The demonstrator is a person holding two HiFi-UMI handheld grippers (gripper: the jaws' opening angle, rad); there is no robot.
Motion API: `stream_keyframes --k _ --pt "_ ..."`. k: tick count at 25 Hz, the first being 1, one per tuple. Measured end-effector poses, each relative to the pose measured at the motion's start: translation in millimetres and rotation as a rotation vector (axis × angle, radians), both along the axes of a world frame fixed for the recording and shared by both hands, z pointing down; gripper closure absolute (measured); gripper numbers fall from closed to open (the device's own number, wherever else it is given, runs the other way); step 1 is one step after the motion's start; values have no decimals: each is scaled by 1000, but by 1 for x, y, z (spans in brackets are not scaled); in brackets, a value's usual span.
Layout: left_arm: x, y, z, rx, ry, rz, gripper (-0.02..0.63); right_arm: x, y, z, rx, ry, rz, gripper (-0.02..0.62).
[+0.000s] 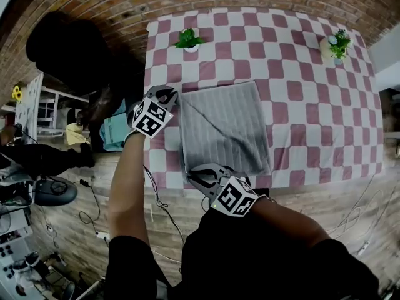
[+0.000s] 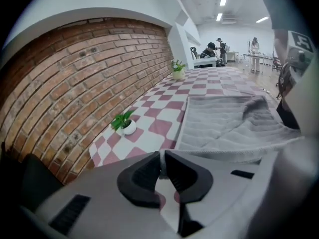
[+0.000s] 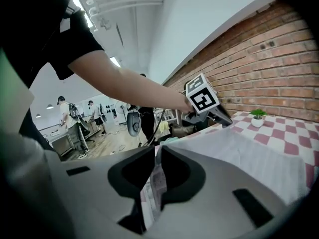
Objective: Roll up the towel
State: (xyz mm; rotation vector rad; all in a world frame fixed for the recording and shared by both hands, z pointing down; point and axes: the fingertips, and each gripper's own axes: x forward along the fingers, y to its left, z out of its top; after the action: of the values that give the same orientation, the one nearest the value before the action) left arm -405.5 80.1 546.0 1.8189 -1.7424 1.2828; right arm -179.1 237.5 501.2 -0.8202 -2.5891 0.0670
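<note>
A grey ribbed towel (image 1: 225, 127) lies on the checkered table (image 1: 312, 105), its left edge lifted and a diagonal crease running across it. My left gripper (image 1: 170, 96) is at the towel's far left corner, shut on its edge; in the left gripper view a thin strip of towel (image 2: 234, 126) is pinched between the jaws of that gripper (image 2: 161, 166). My right gripper (image 1: 195, 177) is at the near left corner, shut on the cloth. In the right gripper view the towel (image 3: 249, 158) stretches from this gripper (image 3: 155, 171) up to the left gripper (image 3: 227, 119).
Two small potted plants (image 1: 189, 40) (image 1: 338, 44) stand along the table's far side. A brick wall (image 2: 75, 98) runs beside the table. A teal object (image 1: 115, 133) and cables lie on the floor at the left. People stand far off in the room (image 3: 67, 123).
</note>
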Motion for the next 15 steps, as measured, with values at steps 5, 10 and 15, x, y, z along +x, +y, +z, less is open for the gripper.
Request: stream_keyframes --k 5,10,15 --pt "-20 38 39 16 69 -151 423 -1 19 23 48 4 -56 403" --pt "13 74 25 136 128 -196 367 29 -20 16 74 -47 -7 394" --pt "84 108 11 186 194 -147 362 66 -76 27 150 -43 35 394"
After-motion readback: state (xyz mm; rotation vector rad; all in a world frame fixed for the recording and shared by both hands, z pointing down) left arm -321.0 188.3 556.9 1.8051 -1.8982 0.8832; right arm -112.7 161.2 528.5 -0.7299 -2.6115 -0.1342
